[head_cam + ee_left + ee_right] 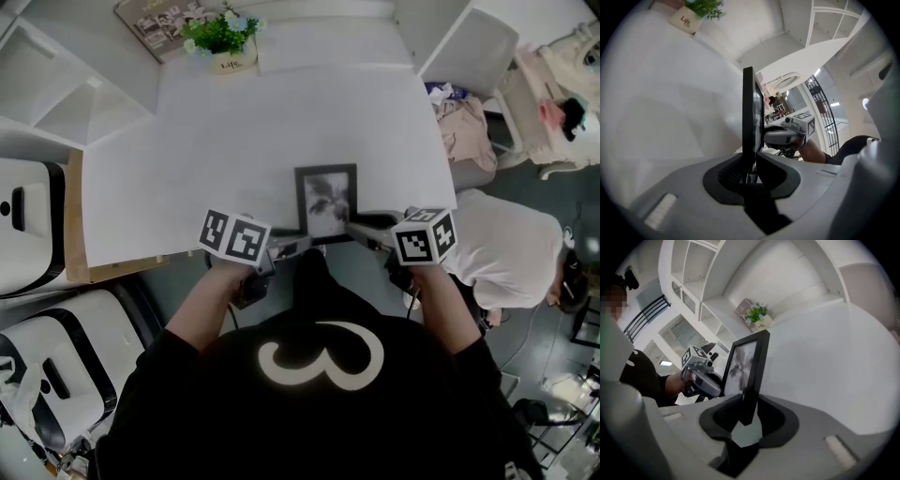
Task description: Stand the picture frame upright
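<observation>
White table [234, 141] fills most of the scene, and the picture frame [326, 202] is at its near edge, print facing the person. With its thin black border and probably glazed front, it looks light, stiff, breakable and a little slick, best pinched low on the side rails. The left gripper [298, 246] is clamped on its lower left edge and the right gripper [361, 232] on its lower right, each narrowed around the rail.

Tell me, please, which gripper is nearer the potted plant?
Left. The left gripper grips the picture frame at the edge toward the potted plant; the right gripper grips the far edge.
</observation>
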### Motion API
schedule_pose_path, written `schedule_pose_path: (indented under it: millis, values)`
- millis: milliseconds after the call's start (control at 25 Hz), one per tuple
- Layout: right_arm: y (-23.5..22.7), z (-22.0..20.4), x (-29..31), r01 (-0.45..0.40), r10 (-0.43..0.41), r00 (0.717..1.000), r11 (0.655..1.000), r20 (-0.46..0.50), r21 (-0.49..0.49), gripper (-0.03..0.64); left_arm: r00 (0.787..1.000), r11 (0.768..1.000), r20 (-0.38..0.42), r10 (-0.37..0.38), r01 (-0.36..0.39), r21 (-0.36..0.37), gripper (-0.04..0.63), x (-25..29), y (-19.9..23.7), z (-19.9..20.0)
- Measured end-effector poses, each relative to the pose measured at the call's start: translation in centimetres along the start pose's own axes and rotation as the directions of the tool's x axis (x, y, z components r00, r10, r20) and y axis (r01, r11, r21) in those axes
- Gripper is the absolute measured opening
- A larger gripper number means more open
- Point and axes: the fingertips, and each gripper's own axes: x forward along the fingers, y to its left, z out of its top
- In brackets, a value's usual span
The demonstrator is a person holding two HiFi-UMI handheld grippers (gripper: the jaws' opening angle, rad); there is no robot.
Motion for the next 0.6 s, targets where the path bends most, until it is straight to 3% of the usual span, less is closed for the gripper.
schedule_pose_path:
  millis: [160,360,440,600]
  values:
    - [0.4,2.9,-0.5,0.063,-0.058,0.998,0.986,0.033,-0.156,0.104,0.998,0.994,0.013,0.057,-0.058,0.097,0.095,-1.0,-0.6,2.3]
    - [0.3,6.8,-0.9,0.142,-0.118,0.989,0.940,0.094,-0.311,0.104,0.989,0.969,0.046,0.140,-0.147,0.198,0.097,-2.1,-0.7,5.5]
    - [0.3,8.2,-0.9,0.175,-0.140,0.983,0.918,0.122,-0.356,0.104,0.981,0.950,0.063,0.182,-0.192,0.244,0.098,-2.6,-0.6,6.9]
    - [-0.4,10.9,-0.9,0.239,-0.182,0.968,0.875,0.170,-0.421,0.101,0.955,0.888,0.107,0.275,-0.295,0.351,0.098,-3.3,-0.2,10.0]
